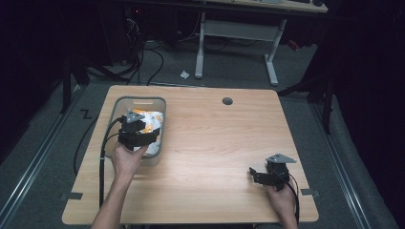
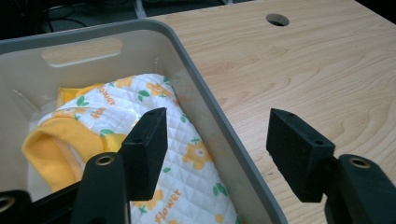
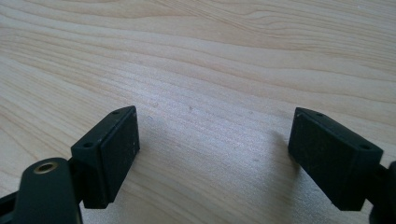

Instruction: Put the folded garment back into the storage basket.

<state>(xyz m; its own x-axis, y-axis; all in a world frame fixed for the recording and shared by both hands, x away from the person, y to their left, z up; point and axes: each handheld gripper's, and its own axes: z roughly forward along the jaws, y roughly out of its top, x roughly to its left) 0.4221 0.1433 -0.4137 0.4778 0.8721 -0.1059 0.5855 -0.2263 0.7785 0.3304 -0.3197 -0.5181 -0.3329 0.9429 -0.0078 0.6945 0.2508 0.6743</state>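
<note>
Two grippers are in play, both with jaws spread and nothing between them. Nearest the person, the right gripper [image 1: 260, 175] sits low over bare wood at the near right part of the counter [image 1: 219, 143], held from behind by the right hand [image 1: 282, 198]; in the right gripper view its jaws stand wide apart above plain wood grain. It lies well apart from the bin.

Farther out on the left side, the left gripper [image 2: 217, 144] hangs over the near right wall of the grey plastic bin [image 2: 196, 79]. In the left gripper view, one jaw is inside the bin above the cloth and the other is outside, above the counter, so the bin wall runs between them. The left hand [image 1: 126, 160] holds it from the near side, forearm reaching forward from the counter's near edge.

Inside the bin lies a bunched, quilted white cloth with a yellow flower print and yellow trim [image 2: 187, 163], just beside the inner jaw and slightly to its left. Contact between that jaw and the cloth cannot be determined. The left gripper is clearly the nearer one to the cloth; any grasp would likely require shifting it leftward, off the wall.

Beyond the bin, a cable hole [image 1: 227, 101] marks the far edge of the counter.
</note>
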